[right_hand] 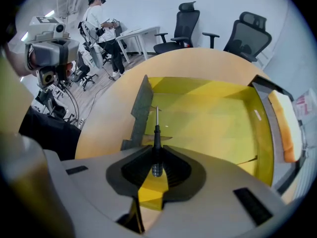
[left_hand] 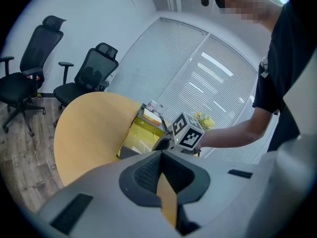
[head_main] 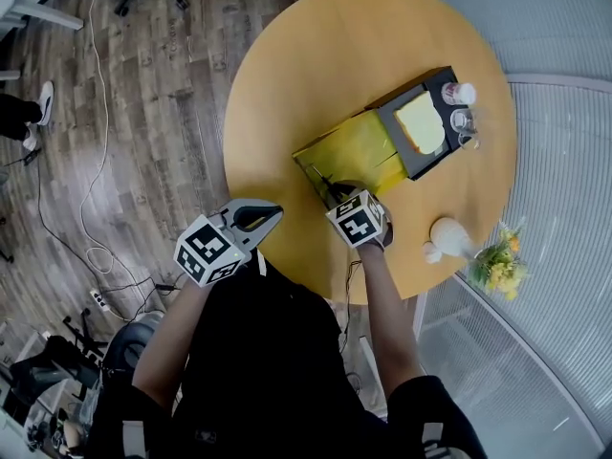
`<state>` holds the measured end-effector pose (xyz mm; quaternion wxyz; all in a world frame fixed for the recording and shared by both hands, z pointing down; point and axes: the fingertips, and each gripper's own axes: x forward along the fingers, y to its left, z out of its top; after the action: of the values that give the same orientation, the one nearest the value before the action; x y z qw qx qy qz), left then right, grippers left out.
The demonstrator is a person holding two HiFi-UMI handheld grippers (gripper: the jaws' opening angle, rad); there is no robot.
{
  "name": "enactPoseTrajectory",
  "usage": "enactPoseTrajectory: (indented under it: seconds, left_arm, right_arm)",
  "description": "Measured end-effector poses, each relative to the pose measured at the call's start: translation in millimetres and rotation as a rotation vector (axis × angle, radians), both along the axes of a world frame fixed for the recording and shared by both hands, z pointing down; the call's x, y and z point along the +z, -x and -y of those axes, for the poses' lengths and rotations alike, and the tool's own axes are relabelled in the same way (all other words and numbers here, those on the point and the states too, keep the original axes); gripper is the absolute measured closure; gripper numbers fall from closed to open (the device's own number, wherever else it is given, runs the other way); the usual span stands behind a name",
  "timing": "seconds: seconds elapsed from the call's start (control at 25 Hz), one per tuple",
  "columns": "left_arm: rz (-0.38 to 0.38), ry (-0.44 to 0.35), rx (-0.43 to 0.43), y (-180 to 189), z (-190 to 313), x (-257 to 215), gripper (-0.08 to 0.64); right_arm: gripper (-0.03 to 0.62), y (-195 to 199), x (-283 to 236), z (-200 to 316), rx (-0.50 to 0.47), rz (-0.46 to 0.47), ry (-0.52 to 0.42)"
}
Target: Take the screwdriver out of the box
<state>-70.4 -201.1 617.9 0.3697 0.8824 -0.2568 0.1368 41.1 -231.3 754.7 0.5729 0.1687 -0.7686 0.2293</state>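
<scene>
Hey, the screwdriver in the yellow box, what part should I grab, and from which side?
Grip the screwdriver by its thick, dark, ribbed handle, coming steeply from above at the near end of the yellow box. The metal shaft is thin and points away over the box floor, so it offers little to pinch. The right gripper is shut across that handle in just this way.

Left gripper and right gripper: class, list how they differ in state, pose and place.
The left gripper is shut on nothing; the right gripper clamps the screwdriver by its handle. The left gripper points shallowly forward near the table's edge; the right gripper points steeply down over the yellow box. Both bear a marker cube.
</scene>
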Motion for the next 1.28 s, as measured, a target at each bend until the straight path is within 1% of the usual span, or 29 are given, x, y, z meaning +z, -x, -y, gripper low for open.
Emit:
enactPoseTrajectory:
  seconds: [0.16,0.32,0.44,0.6,0.76,0.84,0.96,1.0,1.28]
  left_arm:
    - [0.015,-0.024,0.004,1,-3,-9,0.554]
    - [0.032,-0.072,0.022,-7,-6,-26,0.554]
    - [0.045,-0.11,0.04,-15,-8,-42,0.554]
    - [0.061,-0.156,0.062,-25,-9,-60,0.554]
    - [0.069,-0.192,0.091,-34,-17,-76,0.554]
    - [0.076,-0.211,0.104,-36,-18,-84,0.554]
    - [0.077,-0.233,0.115,-44,-22,-94,0.554]
    - [0.076,-0.24,0.119,-48,-24,-97,0.554]
    - [0.077,-0.262,0.152,-74,-52,-106,0.554]
  right_arm:
    - [0.534,6,-27,10,0.052,0.053,-0.062]
    - [0.534,5,-53,12,0.116,0.16,-0.113]
    - [0.534,-3,-72,4,0.17,0.23,-0.129]
    - [0.534,-16,-96,-7,0.214,0.32,-0.182]
    - [0.534,-31,-111,-24,0.28,0.421,-0.219]
    - [0.534,-35,-123,-28,0.326,0.497,-0.256]
    - [0.534,-43,-147,-34,0.412,0.652,-0.312]
    - [0.534,-47,-154,-38,0.435,0.691,-0.327]
    - [0.533,-66,-179,-69,0.529,0.841,-0.38]
